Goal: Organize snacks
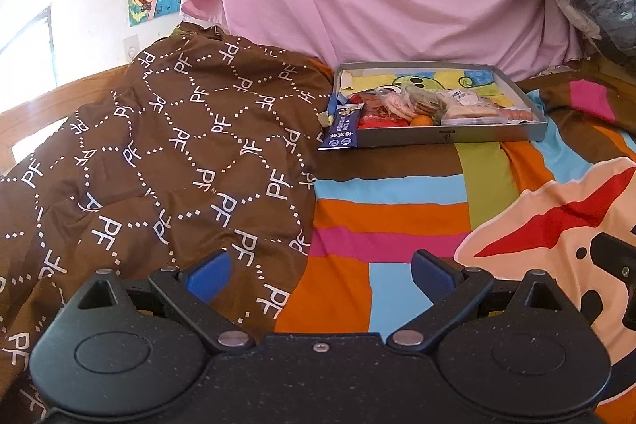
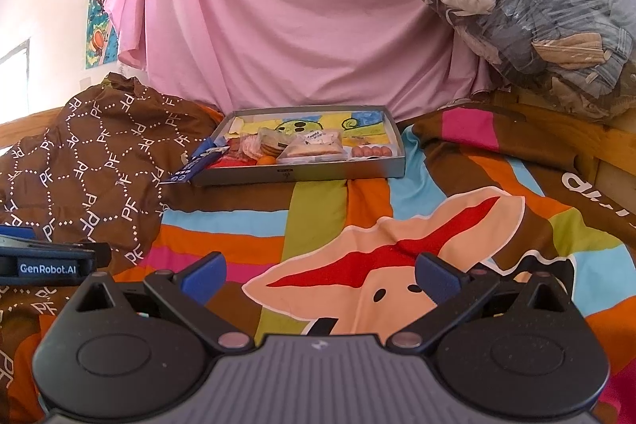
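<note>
A shallow grey tray (image 1: 493, 136) (image 2: 342, 169) lies on the bed, far ahead of both grippers. It holds several snacks: wrapped biscuits (image 2: 314, 148), round crackers (image 2: 272, 142), a small orange (image 1: 420, 121) (image 2: 266, 160), red packets (image 1: 379, 122) and a row of pink sausages (image 2: 371, 150). A dark blue snack packet (image 1: 342, 130) (image 2: 190, 167) hangs over the tray's left edge. My left gripper (image 1: 321, 275) and right gripper (image 2: 321, 277) are both open and empty, low over the bedspread.
A striped cartoon bedspread (image 2: 397, 257) covers the bed. A crumpled brown quilt (image 1: 159, 161) (image 2: 91, 161) is heaped on the left. A pink sheet (image 2: 298, 18) hangs behind the tray. A clear bag of clothes (image 2: 548, 10) sits at the back right on a wooden frame.
</note>
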Demonstrator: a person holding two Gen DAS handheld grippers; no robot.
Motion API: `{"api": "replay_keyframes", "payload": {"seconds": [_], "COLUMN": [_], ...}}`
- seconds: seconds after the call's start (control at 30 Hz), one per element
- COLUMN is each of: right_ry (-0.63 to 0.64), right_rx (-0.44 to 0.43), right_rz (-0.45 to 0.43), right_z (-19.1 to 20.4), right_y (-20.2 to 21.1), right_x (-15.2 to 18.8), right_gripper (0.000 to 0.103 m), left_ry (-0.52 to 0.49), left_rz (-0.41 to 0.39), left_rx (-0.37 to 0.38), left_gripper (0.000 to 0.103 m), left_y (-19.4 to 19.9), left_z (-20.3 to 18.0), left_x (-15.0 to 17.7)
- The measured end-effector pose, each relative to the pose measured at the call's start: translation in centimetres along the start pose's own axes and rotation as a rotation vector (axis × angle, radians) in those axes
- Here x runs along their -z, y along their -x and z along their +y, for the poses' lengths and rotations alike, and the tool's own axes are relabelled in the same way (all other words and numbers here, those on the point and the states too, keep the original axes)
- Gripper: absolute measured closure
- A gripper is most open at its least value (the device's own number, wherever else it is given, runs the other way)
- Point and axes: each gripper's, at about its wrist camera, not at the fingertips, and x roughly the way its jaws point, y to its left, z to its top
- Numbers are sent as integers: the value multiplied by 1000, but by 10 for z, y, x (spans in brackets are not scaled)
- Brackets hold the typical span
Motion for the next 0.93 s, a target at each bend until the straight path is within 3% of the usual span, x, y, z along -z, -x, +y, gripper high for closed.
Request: {"api": "replay_keyframes", "payload": {"seconds": [0.93], "right_ry": [15], "right_rx": [-25], "right_rz": [26], "right_z": [1], "right_y": [-3], "right_x": [3], "right_gripper": [0], "left_ry": [-39], "left_rz": [39], "left_rx": [20], "left_gripper": [6], "left_y": [-4], "left_z": [-3], "left_x": [6]}}
